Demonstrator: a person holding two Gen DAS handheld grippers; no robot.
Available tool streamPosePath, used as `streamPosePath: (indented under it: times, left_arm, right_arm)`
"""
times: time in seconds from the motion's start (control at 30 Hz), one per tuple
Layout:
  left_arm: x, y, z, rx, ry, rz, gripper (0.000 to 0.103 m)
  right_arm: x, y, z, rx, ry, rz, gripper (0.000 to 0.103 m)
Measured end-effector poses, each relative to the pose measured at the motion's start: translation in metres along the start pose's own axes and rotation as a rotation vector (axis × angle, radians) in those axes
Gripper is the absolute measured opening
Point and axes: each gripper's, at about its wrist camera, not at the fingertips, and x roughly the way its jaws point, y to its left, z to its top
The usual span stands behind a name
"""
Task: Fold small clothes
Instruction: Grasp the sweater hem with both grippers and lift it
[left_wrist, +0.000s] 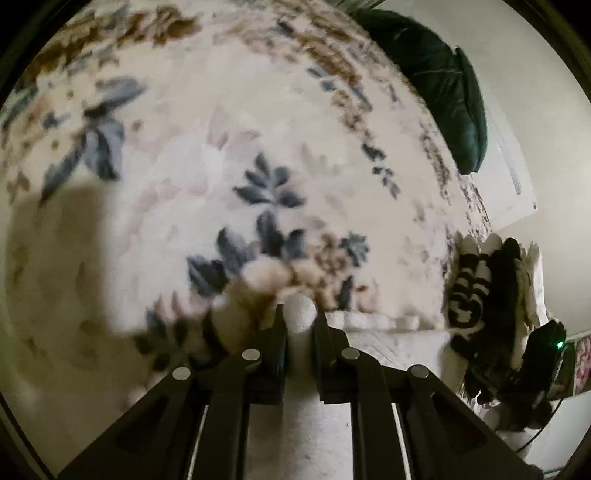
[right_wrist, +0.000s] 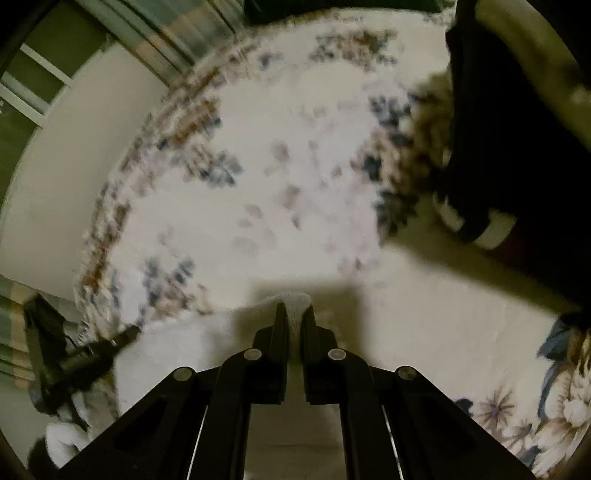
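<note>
Left gripper (left_wrist: 298, 314) pinched white cloth (left_wrist: 300, 369) | right gripper (right_wrist: 294, 314) pinched same cloth | striped garments (left_wrist: 476, 295) only in left view, floral rug (left_wrist: 258, 129) beneath

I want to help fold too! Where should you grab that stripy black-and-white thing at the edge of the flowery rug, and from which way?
Probably by the upper end of the stripy black-and-white cloth, coming down from above. It lies long and bunched in a pile of small clothes, so its top edge looks freest. First the left gripper must let go of the white cloth it pinches.
</note>
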Motion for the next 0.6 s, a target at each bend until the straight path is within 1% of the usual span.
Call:
streamPosePath:
  times: [0.03, 0.07, 0.13, 0.17, 0.2, 0.23, 0.27, 0.3, 0.33, 0.37, 0.43, 0.5, 0.53, 0.6]
  left_arm:
    - [0.005, 0.005, 0.001, -0.011, 0.015, 0.006, 0.010]
    - [0.007, 0.009, 0.000, -0.024, 0.028, -0.002, 0.010]
    - [0.003, 0.012, -0.002, -0.045, 0.054, -0.034, 0.014]
    - [-0.003, 0.012, -0.003, -0.051, 0.053, -0.050, 0.015]
    - [-0.009, 0.011, -0.004, -0.060, 0.051, -0.061, 0.022]
    - [-0.021, 0.012, -0.006, -0.080, 0.041, -0.074, 0.036]
    - [-0.031, 0.013, -0.008, -0.095, 0.027, -0.081, 0.045]
    - [-0.042, 0.014, -0.012, -0.114, 0.008, -0.090, 0.061]
    - [-0.053, 0.016, -0.017, -0.135, -0.013, -0.125, 0.065]
    - [-0.057, 0.017, -0.021, -0.147, -0.014, -0.144, 0.065]
    - [-0.058, 0.017, -0.033, -0.160, 0.014, -0.175, 0.065]
    - [-0.047, 0.011, -0.040, -0.145, 0.048, -0.181, 0.065]
    - [-0.036, 0.006, -0.044, -0.126, 0.075, -0.170, 0.065]
    - [-0.021, -0.003, -0.048, -0.073, 0.080, -0.132, 0.065]
  right_arm:
    - [0.005, 0.000, -0.001, -0.007, 0.010, -0.006, 0.007]
    - [0.013, 0.002, -0.003, -0.032, 0.040, -0.006, 0.007]
    - [0.022, 0.009, -0.005, -0.079, 0.076, -0.013, 0.008]
    - [0.024, 0.013, -0.005, -0.105, 0.098, -0.007, 0.008]
    - [0.025, 0.015, -0.005, -0.119, 0.139, 0.015, 0.014]
    - [0.024, 0.016, -0.006, -0.117, 0.154, 0.026, 0.018]
    - [0.019, 0.015, -0.007, -0.114, 0.163, 0.045, 0.030]
    - [0.011, 0.013, -0.008, -0.109, 0.162, 0.070, 0.048]
    - [0.005, 0.011, -0.009, -0.106, 0.161, 0.080, 0.055]
    - [0.001, 0.010, -0.012, -0.104, 0.159, 0.090, 0.056]
    - [-0.007, 0.001, -0.018, -0.078, 0.169, 0.108, 0.069]
    - [-0.008, -0.007, -0.024, -0.055, 0.184, 0.124, 0.070]
    - [-0.006, -0.011, -0.026, -0.044, 0.193, 0.124, 0.070]
    - [0.006, -0.018, -0.032, -0.015, 0.236, 0.134, 0.070]
